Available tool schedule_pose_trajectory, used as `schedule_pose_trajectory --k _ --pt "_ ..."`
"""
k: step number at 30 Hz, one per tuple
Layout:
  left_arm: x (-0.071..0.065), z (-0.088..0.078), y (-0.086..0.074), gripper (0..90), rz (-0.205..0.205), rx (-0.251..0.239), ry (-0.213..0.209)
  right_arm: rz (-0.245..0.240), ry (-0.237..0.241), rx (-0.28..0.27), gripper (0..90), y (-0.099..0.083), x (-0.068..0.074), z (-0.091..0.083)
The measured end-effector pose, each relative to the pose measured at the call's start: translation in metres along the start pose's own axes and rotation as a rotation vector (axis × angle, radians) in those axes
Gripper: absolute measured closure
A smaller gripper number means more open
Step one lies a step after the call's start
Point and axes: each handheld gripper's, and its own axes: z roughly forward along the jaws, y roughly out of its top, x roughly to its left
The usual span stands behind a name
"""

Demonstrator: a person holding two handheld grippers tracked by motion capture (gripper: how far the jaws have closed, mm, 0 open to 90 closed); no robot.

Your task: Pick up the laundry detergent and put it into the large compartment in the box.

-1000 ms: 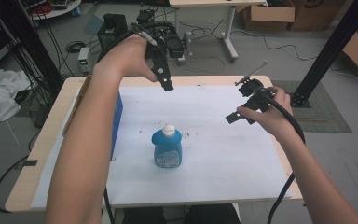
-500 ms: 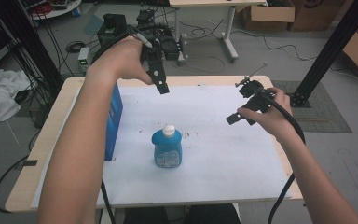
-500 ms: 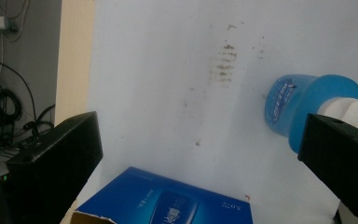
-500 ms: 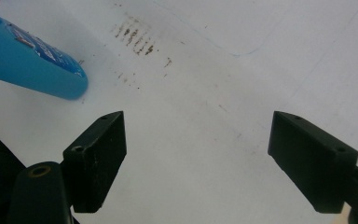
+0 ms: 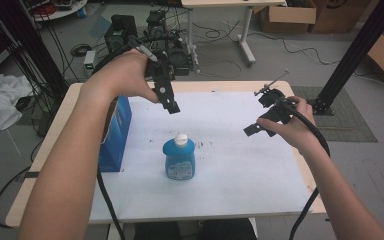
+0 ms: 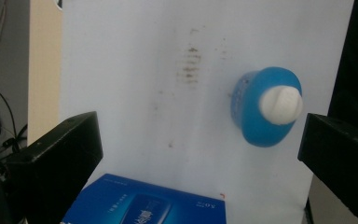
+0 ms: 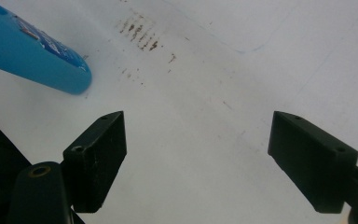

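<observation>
Here, at the left of the high view, a blue box (image 5: 116, 132) stands on the white sheet (image 5: 230, 170) that covers the bench (image 5: 55, 150), near the sheet's left edge. Above and just right of it the left gripper (image 5: 169, 102) hangs in the air, held in the person's left hand (image 5: 122, 75), pointing down toward the sheet. In the left gripper view its jaws stand wide apart with nothing between them but bare sheet, touching nothing; the blue bottle (image 6: 265, 106) with its white cap (image 6: 281, 105) sits just inside the right-hand jaw, and the top of the box lies at the bottom edge. In the high view the bottle stands upright about mid-sheet, just right of the box and below the left gripper. A patch of small brown marks (image 5: 207, 145) lies on the sheet beside it. Farther right, the right gripper (image 5: 254, 129) is held above the sheet in the right hand (image 5: 292, 125), well apart from the bottle. Its jaws are also spread wide and empty, with the bottle's base at the upper left corner of the right gripper view.
</observation>
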Motion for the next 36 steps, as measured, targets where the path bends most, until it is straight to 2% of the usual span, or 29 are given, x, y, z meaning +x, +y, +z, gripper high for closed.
schedule_pose_trajectory --k 7,8,10,18,25,30,36 --pt "-0.018 0.009 -0.001 0.3 0.031 0.021 -0.014 -0.009 0.007 -0.003 19.4 -0.001 0.003 0.001" --pt "-0.023 0.015 -0.001 0.3 0.036 0.036 -0.020 -0.005 0.005 0.001 19.6 -0.001 0.004 0.001" --pt "-0.026 0.021 -0.001 0.3 0.042 0.038 -0.028 -0.010 0.007 0.000 19.9 -0.001 0.005 0.001" --pt "-0.037 0.043 0.001 0.3 0.053 0.068 -0.056 -0.011 0.004 0.014 19.8 -0.002 0.008 0.003" --pt "-0.047 0.057 0.006 0.3 0.076 0.073 -0.057 -0.014 0.001 0.016 20.1 -0.003 0.008 0.003" --pt "-0.055 0.070 0.010 0.3 0.093 0.099 -0.052 -0.014 -0.006 0.004 20.4 -0.005 0.009 -0.001" --pt "-0.059 0.085 0.010 0.3 0.093 0.118 -0.058 -0.015 -0.005 0.005 20.2 -0.008 0.008 -0.002"
